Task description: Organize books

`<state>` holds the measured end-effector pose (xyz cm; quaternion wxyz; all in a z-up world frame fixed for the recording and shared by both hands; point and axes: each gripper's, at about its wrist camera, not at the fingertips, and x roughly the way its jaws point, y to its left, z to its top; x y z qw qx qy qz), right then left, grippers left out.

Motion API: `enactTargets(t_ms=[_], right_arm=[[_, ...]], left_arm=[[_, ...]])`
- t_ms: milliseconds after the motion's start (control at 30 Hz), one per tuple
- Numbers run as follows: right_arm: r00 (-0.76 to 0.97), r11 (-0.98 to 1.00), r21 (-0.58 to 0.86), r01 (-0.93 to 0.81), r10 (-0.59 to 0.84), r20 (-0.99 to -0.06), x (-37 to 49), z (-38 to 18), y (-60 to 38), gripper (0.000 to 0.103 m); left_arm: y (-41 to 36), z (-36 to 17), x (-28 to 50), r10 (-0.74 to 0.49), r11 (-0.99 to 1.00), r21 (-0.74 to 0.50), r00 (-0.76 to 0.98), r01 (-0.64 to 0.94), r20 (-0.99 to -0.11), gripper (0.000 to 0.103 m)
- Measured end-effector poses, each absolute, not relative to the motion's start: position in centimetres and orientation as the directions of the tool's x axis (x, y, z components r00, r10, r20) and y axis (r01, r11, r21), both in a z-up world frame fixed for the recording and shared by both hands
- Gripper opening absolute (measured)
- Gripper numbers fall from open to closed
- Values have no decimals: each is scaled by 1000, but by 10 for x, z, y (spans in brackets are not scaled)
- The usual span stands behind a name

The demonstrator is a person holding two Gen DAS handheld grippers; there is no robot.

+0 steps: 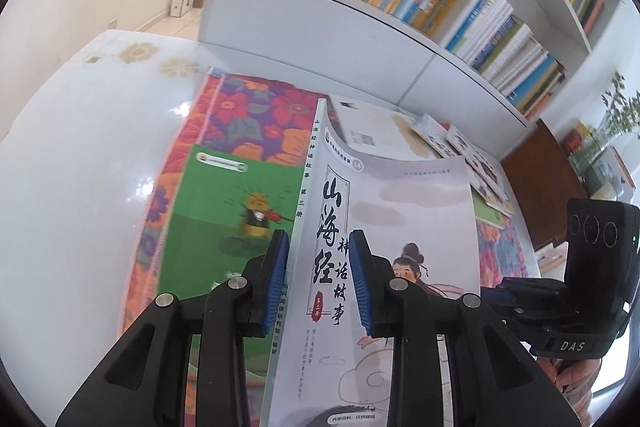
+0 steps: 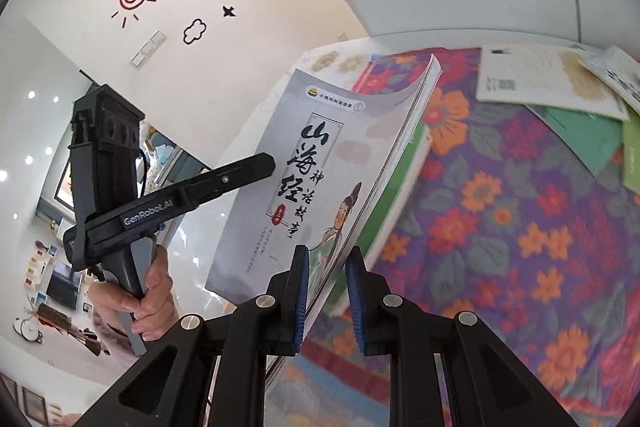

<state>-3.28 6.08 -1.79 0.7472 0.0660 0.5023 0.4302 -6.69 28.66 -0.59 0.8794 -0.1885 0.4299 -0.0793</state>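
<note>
A grey storybook (image 1: 420, 207) with black brush lettering and a drawn figure is lifted off the table, tilted, and gripped from both sides. My left gripper (image 1: 320, 267) is shut on its spine edge. In the right wrist view the same grey storybook (image 2: 320, 147) has its page edge between the blue pads (image 2: 302, 291) of my right gripper (image 2: 328, 291), which is shut on it. The left gripper (image 2: 248, 167), held by a hand, reaches the cover from the left. Under the raised book a green book (image 1: 224, 227) lies flat on the floral cloth (image 1: 256, 115).
More books lie at the cloth's far right, among them a white-backed one (image 2: 548, 83) and green ones (image 2: 588, 135). A white bookshelf (image 1: 400, 27) packed with upright books stands behind the glossy white table (image 1: 80, 147). A brown box (image 1: 536, 179) and a plant (image 1: 616, 115) sit at the right.
</note>
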Motion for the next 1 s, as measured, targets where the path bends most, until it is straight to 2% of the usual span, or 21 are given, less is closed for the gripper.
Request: enactTargets(t_ms=[200, 1000], right_arm=[[121, 592, 572, -568, 747, -653, -19, -31, 76, 19], [82, 578, 663, -475, 780, -621, 10, -104, 107, 19]], left_arm=[[313, -13, -56, -319, 898, -439, 646, -28, -694, 27], [366, -84, -28, -307, 876, -460, 572, -143, -761, 28]])
